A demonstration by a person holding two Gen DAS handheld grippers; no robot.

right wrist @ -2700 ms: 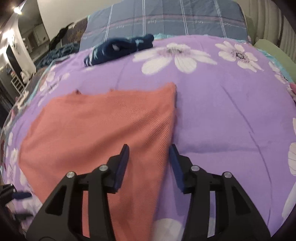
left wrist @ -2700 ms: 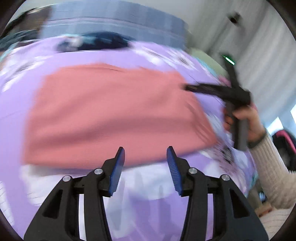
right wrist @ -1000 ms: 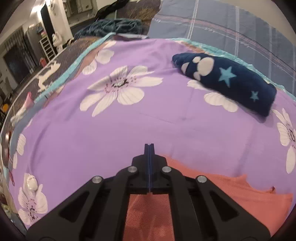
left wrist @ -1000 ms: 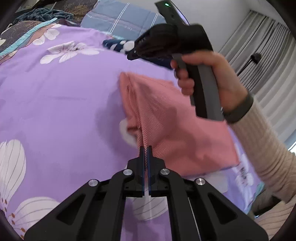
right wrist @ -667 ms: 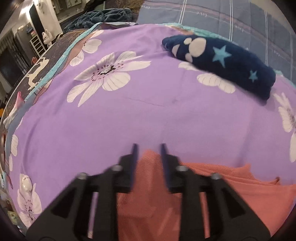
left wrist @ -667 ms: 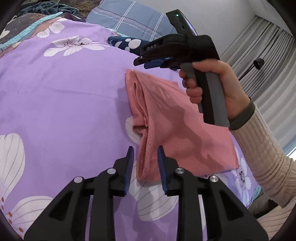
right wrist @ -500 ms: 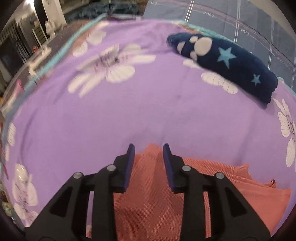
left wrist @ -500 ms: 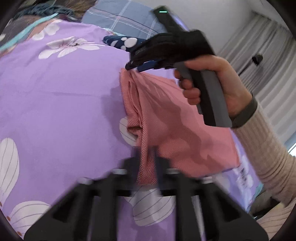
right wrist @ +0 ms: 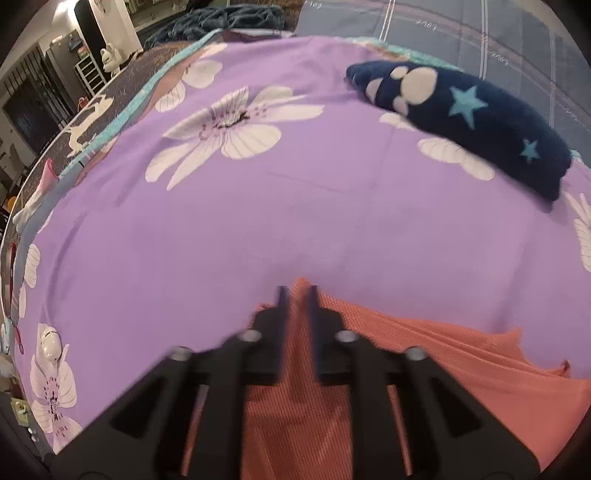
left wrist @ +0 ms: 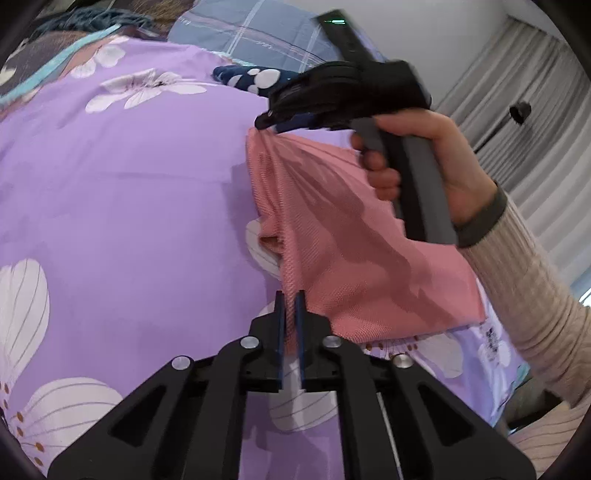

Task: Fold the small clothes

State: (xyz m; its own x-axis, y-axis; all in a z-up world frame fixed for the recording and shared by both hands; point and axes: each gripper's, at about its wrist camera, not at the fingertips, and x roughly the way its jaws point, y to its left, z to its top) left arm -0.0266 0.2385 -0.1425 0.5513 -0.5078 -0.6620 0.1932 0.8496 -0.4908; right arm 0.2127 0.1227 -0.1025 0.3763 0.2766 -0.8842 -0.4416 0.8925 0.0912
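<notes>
A purple bedspread (left wrist: 122, 206) printed with large white flowers fills most of both views, and its near edge is cut off by the black gripper frames at the bottom. Beyond it a grey-blue checked cover (right wrist: 461, 33) runs out of the top of the right wrist view, and pale curtains (left wrist: 528, 122) hang past the bedspread's right side.

On the bedspread lies the pink garment (left wrist: 354, 251), folded over on itself, with a rumpled tuck along its left edge. Much of its right part is hidden behind the person's hand (left wrist: 436, 162) and cream ribbed sleeve (left wrist: 532, 295); how many layers it has I cannot tell. A dark blue plush item (right wrist: 469, 125) with white paw marks and teal stars rests well apart from the garment, toward the far side of the bedspread; in the left wrist view the right-hand tool covers most of it.

The right gripper (right wrist: 295, 295) is blurred. Its jaws have just been opening and stand a narrow way apart, with the garment's far corner rising between them; whether the pads touch the cloth is hard to make out.

The left gripper (left wrist: 290, 306) sits at the garment's near left corner, its jaws having just eased to a slim gap with pink cloth showing between the blue pads (left wrist: 300, 317).
</notes>
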